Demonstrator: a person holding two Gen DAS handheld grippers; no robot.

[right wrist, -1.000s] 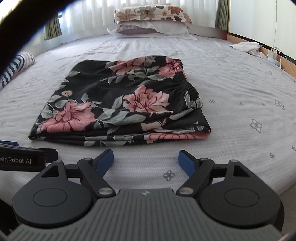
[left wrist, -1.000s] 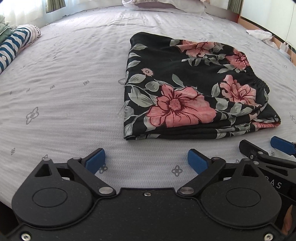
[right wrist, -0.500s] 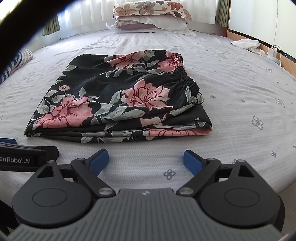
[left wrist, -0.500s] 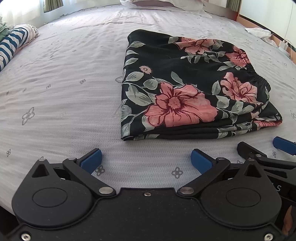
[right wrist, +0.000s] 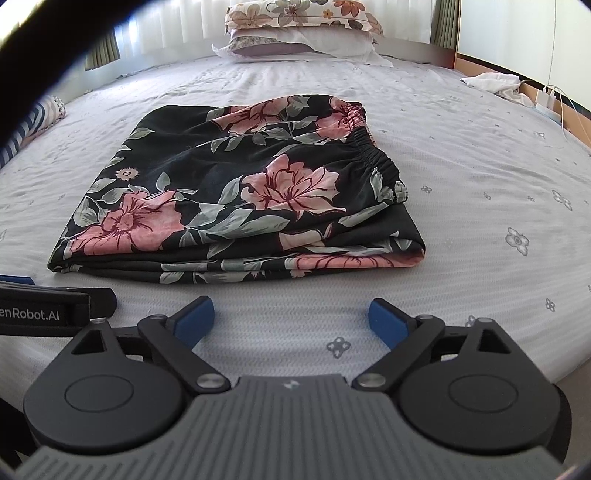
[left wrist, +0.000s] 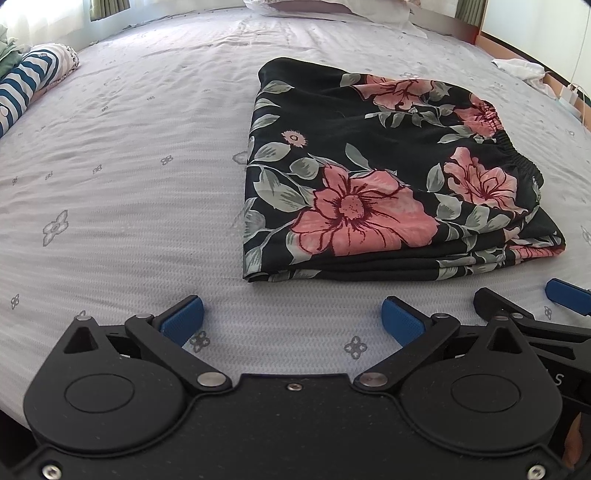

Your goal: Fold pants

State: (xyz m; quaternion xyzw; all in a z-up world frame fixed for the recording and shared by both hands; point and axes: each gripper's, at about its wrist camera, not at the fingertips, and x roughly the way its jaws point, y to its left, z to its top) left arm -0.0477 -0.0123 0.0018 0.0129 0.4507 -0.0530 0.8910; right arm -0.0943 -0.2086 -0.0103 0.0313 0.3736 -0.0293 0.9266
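The black floral pants (left wrist: 369,173) lie folded in a flat stack on the grey bed sheet (left wrist: 129,166), elastic waistband to the right. They also show in the right wrist view (right wrist: 236,199). My left gripper (left wrist: 291,319) is open and empty, just short of the stack's near edge, towards its left corner. My right gripper (right wrist: 291,321) is open and empty, just short of the near edge, towards the right part. The right gripper's fingers (left wrist: 565,293) show at the right edge of the left wrist view; the left gripper's body (right wrist: 55,308) shows at the left of the right wrist view.
A striped blue and white garment (left wrist: 26,81) lies at the bed's far left. Pillows (right wrist: 299,26) are stacked at the head of the bed. A white cloth (right wrist: 495,83) and cables lie by the wooden bed edge (right wrist: 554,110) at the right.
Both grippers have opened wider and drawn back slightly from the folded pants. The pants have not moved.
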